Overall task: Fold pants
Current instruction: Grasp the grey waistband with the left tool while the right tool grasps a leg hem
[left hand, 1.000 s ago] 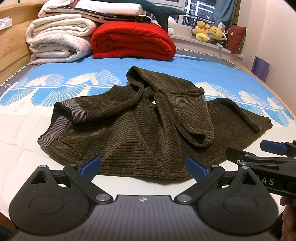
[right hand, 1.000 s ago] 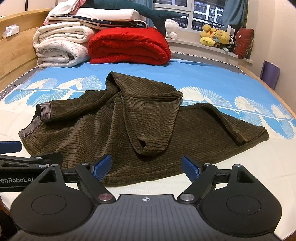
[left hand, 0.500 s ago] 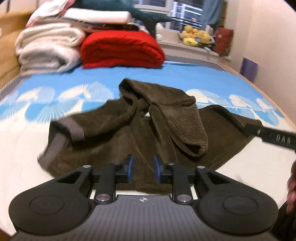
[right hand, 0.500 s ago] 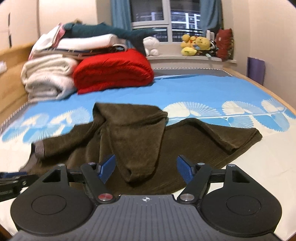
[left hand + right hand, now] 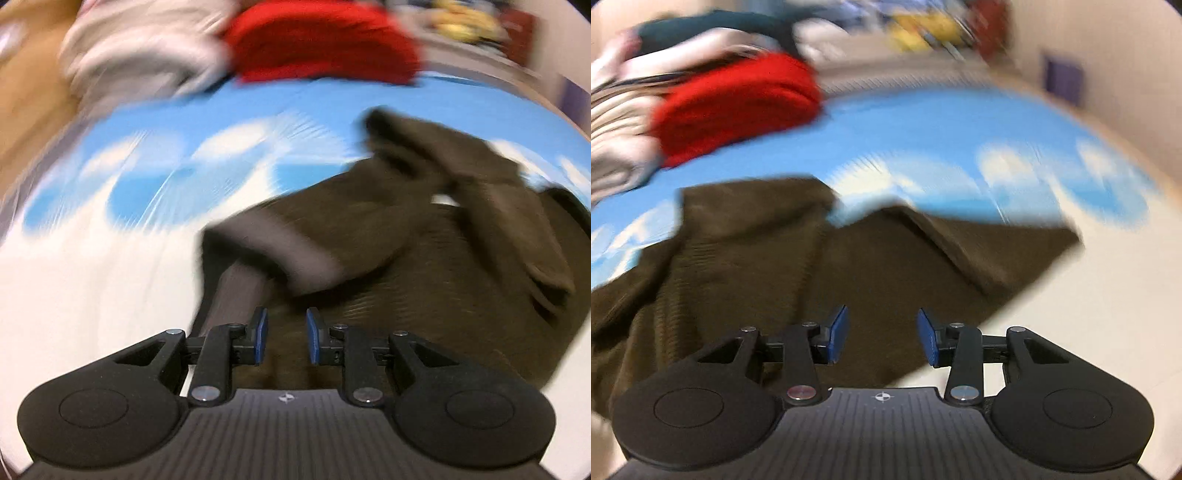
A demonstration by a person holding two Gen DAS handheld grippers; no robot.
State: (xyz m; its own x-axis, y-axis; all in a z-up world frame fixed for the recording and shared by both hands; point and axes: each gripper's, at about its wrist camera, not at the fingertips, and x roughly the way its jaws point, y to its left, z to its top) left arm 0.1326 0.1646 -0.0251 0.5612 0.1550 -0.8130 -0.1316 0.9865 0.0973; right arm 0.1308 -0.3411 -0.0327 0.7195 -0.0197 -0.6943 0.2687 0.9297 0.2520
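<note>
Crumpled brown corduroy pants (image 5: pixel 406 258) lie on the bed, blurred by motion. Their grey ribbed waistband (image 5: pixel 295 247) sits just beyond my left gripper (image 5: pixel 283 341). That gripper hangs over the pants' left end with its blue pads a narrow gap apart and no cloth pinched between them. In the right wrist view the pants (image 5: pixel 812 266) spread from the left edge to a leg end at the right. My right gripper (image 5: pixel 882 338) hovers over their near edge, its jaws closing, with nothing between the pads.
The bed sheet (image 5: pixel 92 295) is white near me and blue with white fan prints farther off. A folded red blanket (image 5: pixel 325 40) and pale folded bedding (image 5: pixel 140 55) are stacked at the far end. Plush toys (image 5: pixel 923 26) line the window sill.
Both grippers swept apart over the pants, the left toward the waistband end, the right toward the leg end. The left jaws narrowed sharply and the right jaws have come closer together.
</note>
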